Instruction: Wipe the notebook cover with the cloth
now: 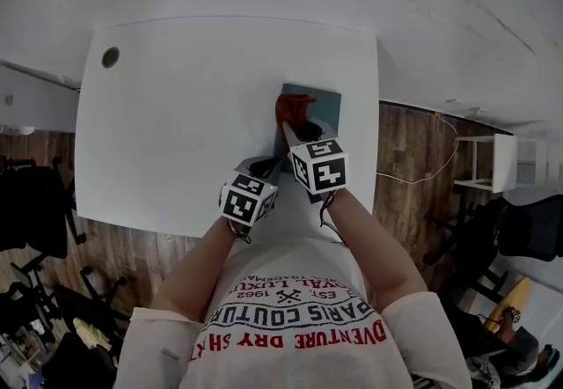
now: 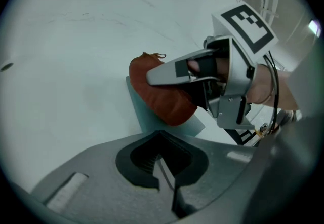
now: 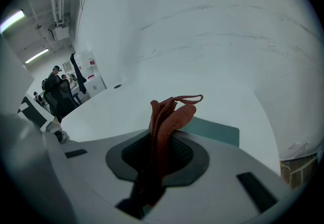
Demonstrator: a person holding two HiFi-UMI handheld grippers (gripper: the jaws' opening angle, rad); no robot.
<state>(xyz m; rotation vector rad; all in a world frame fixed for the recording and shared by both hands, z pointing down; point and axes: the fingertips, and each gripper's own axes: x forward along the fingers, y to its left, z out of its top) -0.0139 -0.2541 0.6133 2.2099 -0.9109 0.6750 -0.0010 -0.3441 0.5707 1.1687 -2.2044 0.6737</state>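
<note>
We record the right tongs clamped on the cloth atop the notebook, cover extending beyond the cloth; left tongs, closed empty, sit near the notebook's left edge.

Soft, even indoor light leaves the white rectangular tabletop pale and almost shadowless. Long ceiling strip lights glare in the right gripper view. Both gripper views bulge, vignetting black; the rust-red woven cloth blurs toward the lens.
</note>
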